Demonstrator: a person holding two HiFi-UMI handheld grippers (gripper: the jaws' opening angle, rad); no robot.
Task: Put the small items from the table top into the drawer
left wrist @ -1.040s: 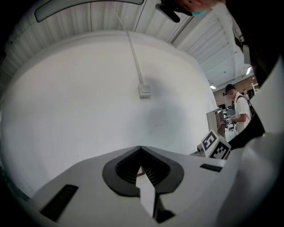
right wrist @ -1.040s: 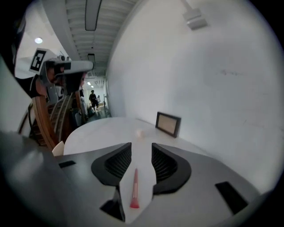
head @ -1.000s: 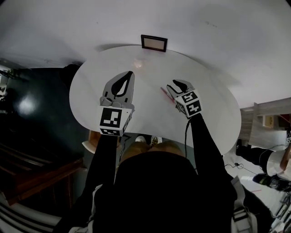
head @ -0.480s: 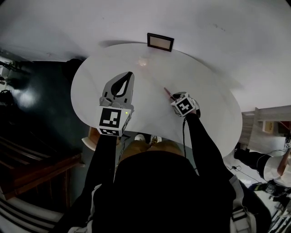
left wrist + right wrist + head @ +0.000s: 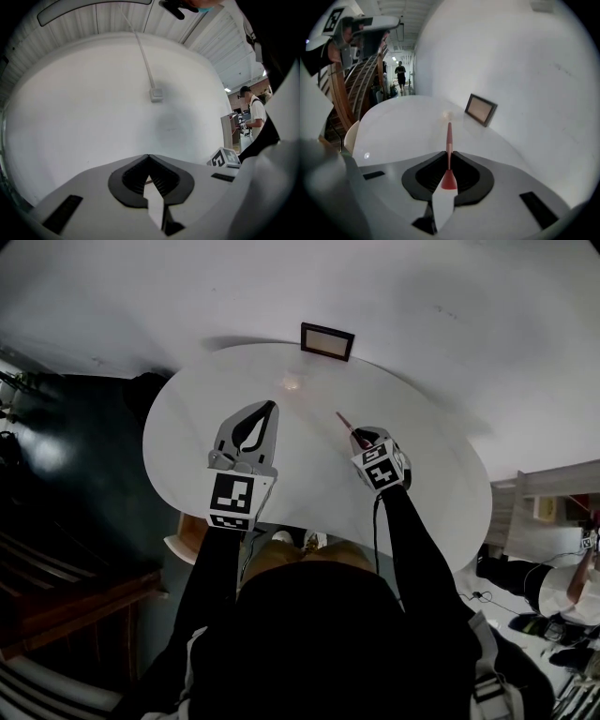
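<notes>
Closing right tool (image 5: 449, 157) grips red pen (image 5: 449, 136); left tool (image 5: 149, 158) closed, empty

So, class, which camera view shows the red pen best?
The right gripper view: the red pen sits centred and close, nearly its whole length visible. The head view shows only a short end; the left gripper view shows none.
</notes>
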